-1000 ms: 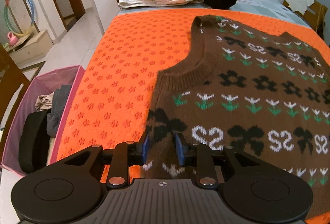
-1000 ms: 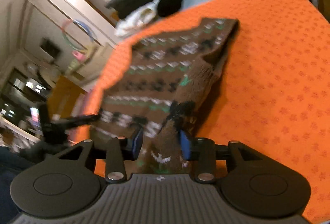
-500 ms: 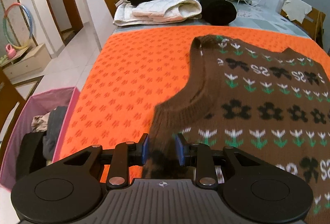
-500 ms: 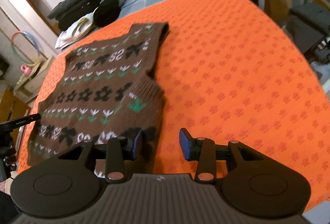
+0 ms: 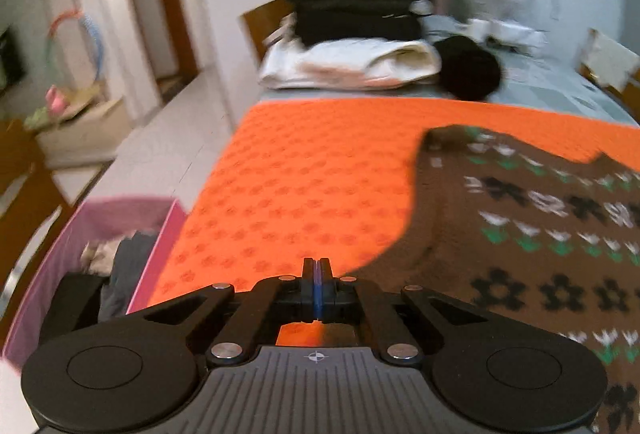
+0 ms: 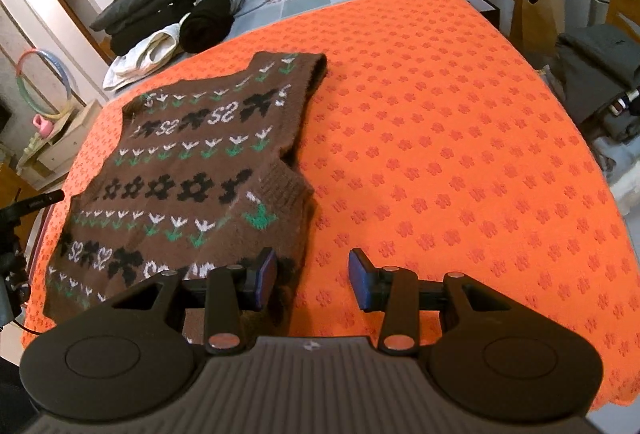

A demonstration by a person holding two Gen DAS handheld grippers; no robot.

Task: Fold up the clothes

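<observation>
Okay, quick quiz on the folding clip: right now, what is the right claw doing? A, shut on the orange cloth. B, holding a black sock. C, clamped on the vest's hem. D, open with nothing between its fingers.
D: the right claw stands open, nothing between its fingers, at the near edge of the brown patterned knit vest, which lies flat on the orange tablecloth.

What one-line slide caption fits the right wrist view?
Open right gripper hovers at the near edge of the brown patterned knit vest, lying flat on the orange cloth.
</observation>
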